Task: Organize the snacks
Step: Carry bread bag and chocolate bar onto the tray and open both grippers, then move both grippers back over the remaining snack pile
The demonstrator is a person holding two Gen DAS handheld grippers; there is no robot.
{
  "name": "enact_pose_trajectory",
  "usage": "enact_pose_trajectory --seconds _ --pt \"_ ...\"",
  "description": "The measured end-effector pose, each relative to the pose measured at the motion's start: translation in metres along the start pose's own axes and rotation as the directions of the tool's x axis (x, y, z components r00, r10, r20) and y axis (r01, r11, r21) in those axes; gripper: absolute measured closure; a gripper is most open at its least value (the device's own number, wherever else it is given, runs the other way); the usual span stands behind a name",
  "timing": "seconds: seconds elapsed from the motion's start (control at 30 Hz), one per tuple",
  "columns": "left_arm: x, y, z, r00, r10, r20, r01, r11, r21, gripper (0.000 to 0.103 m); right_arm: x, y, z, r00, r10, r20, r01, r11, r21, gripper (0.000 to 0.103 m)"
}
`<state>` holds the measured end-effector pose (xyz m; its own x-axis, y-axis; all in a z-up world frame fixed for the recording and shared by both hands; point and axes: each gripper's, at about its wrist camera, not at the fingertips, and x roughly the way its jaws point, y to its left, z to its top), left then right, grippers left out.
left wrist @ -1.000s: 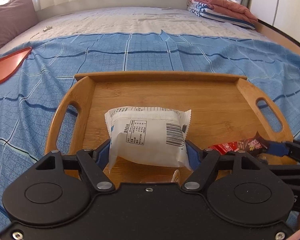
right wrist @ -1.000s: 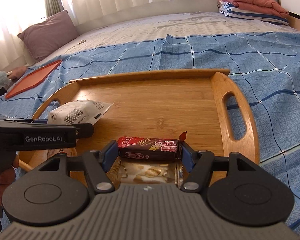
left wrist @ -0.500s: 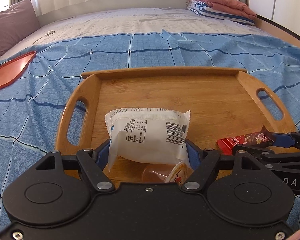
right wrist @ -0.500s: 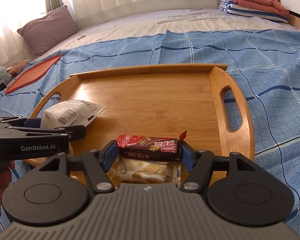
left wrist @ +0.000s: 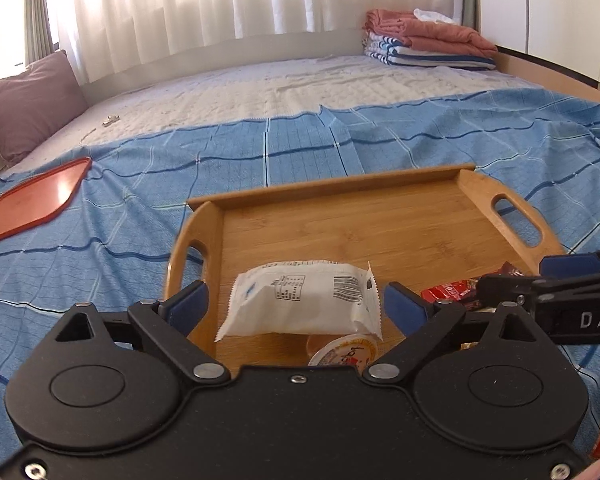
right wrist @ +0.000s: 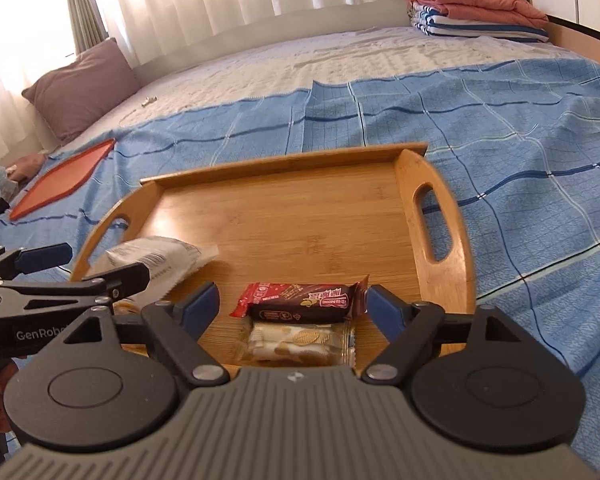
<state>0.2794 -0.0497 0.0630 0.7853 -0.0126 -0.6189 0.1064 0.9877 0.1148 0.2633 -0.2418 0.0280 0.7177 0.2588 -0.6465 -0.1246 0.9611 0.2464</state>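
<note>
A wooden tray [left wrist: 340, 232] with two handles lies on the blue checked bedspread. Its near left holds a white snack packet [left wrist: 300, 300], which rests partly over a jelly cup [left wrist: 344, 354]. My left gripper [left wrist: 296, 304] straddles the packet; its jaws are opening and the blue pads stand clear of it. In the right wrist view a dark red chocolate bar [right wrist: 304, 304] lies on the tray [right wrist: 300, 220] beside a pale biscuit packet [right wrist: 296, 340]. My right gripper [right wrist: 292, 304] is around the bar, jaws opening, pads off it.
An orange-red flat tray [left wrist: 36, 204] lies on the bedspread to the left. A mauve pillow [left wrist: 28, 104] sits at the far left, folded blankets [left wrist: 428, 44] at the far right. The bed's wooden side [left wrist: 560, 76] runs along the right.
Both grippers' jaws have spread off the packet and the bar, which now lie loose on the tray. Both grippers have drawn back and risen, so the tray looks farther off.
</note>
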Motion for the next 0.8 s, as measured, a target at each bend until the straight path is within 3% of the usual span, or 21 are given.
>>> enact_pose_trajectory --seconds 0.47,0.8 --pt "-0.128 0.004 -0.005 0.995 -0.051 0.091 0.048 0.998 0.036 0.006 -0.109 0.029 -0.004 0.994 0.035 0.103 -0.029 0.998 -0.056 0.012" --pt "-0.218 0.004 -0.038 0.989 -0.108 0.099 0.106 0.994 0.028 0.004 -0.181 0.048 -0.027 0.983 0.079 0.166 -0.062 0.993 -0.1 0.01"
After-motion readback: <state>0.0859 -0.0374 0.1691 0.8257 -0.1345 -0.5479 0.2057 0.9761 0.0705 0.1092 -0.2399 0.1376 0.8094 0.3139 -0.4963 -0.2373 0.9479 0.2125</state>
